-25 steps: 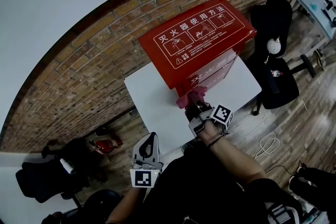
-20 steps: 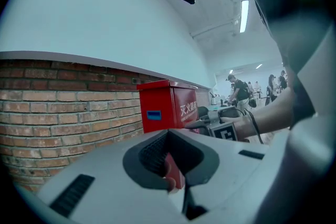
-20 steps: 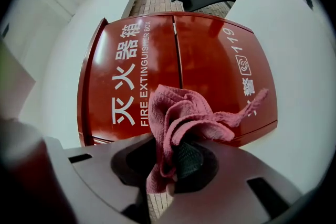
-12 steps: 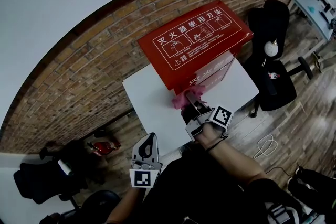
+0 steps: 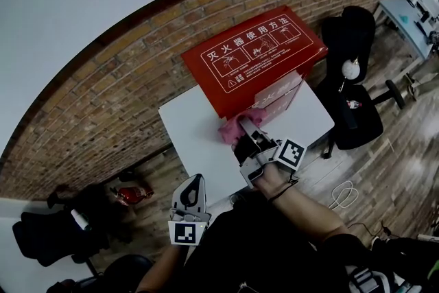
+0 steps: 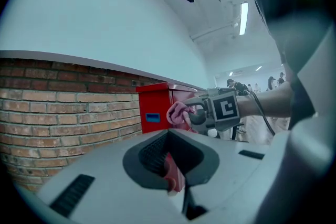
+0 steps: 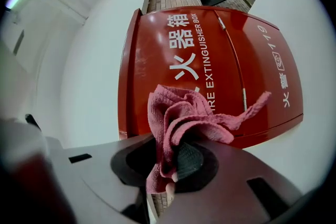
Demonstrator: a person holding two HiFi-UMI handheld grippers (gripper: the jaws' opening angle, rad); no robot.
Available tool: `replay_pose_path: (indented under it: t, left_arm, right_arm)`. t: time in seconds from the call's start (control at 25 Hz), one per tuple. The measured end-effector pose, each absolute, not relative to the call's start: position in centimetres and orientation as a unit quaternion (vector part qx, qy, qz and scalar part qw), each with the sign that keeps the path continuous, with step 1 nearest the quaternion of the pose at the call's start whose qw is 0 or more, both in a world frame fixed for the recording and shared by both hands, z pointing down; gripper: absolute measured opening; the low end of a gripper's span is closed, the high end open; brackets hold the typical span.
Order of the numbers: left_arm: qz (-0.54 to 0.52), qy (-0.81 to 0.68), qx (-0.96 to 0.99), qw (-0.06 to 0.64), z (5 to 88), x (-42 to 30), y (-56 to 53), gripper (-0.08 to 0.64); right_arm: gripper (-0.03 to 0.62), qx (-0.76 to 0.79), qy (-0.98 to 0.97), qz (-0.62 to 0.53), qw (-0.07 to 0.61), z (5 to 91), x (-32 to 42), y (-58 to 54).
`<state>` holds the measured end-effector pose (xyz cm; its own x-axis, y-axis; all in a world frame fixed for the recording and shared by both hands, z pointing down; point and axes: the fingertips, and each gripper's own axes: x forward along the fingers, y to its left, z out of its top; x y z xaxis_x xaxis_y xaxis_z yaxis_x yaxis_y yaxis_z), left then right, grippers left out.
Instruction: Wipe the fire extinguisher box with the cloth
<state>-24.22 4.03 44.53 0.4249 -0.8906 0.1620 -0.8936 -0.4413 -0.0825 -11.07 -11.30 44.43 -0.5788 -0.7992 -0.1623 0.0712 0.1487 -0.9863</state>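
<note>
The right arm reaches out in front of the body, with the forearm bare below a dark sleeve. The right gripper (image 5: 248, 136) points away from the person, and its jaws are closed tight on a pink cloth (image 7: 181, 118). The left arm stays low and close to the body. The left gripper (image 5: 196, 180) points forward too. Its jaw tips are together and it holds nothing.

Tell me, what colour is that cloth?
The cloth is dusty pink; the right gripper view shows it best.
</note>
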Motion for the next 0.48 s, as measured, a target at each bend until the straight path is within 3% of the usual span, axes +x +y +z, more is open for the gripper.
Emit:
replay_pose_path:
  t: [0.48]
  left_arm:
    - [0.080, -0.540, 0.838, 0.009, 44.2, -24.4, 4.6, 0.032]
  right_arm:
    - [0.075, -0.231, 0.691, -0.558, 0.396, 38.6, -11.4, -11.0]
